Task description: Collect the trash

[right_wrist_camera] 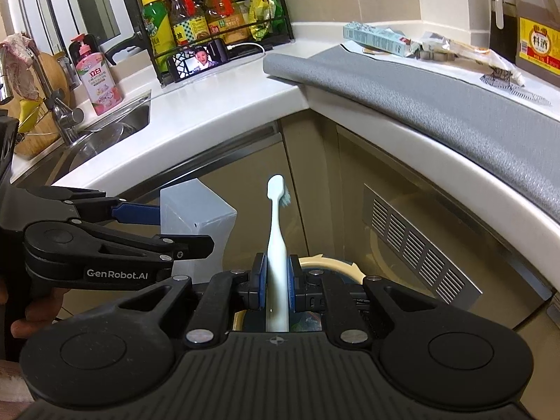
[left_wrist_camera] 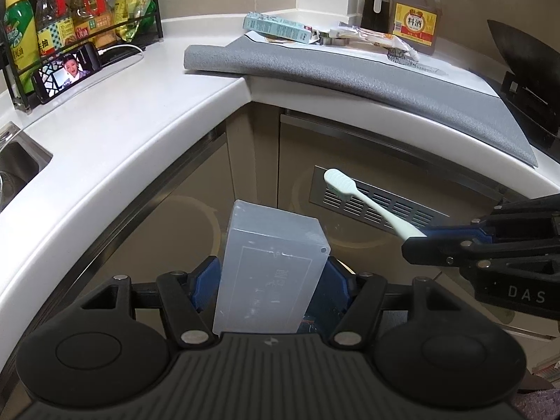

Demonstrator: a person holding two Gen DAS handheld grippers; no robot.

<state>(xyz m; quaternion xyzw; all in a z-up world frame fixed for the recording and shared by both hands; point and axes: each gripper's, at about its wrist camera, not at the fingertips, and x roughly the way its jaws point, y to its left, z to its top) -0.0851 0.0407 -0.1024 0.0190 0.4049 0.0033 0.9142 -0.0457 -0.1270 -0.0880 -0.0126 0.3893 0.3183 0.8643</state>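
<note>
Both hands carried trash down toward the bin.

From the left view, the left hand-held gripper (left_wrist_camera: pixel 271 280) grasped a clear box (left_wrist_camera: pixel 269 273) below the bench (left_wrist_camera: pixel 115 129); "DAS" showed on the other tool. From the right view, the right hand-held gripper (right_wrist_camera: pixel 276 280) was clenched on a toothbrush (right_wrist_camera: pixel 277 241) over the bin (right_wrist_camera: pixel 332 266), "GenRobot.AI" on its neighbour. I judged dropping came next: lower, then release.
</note>
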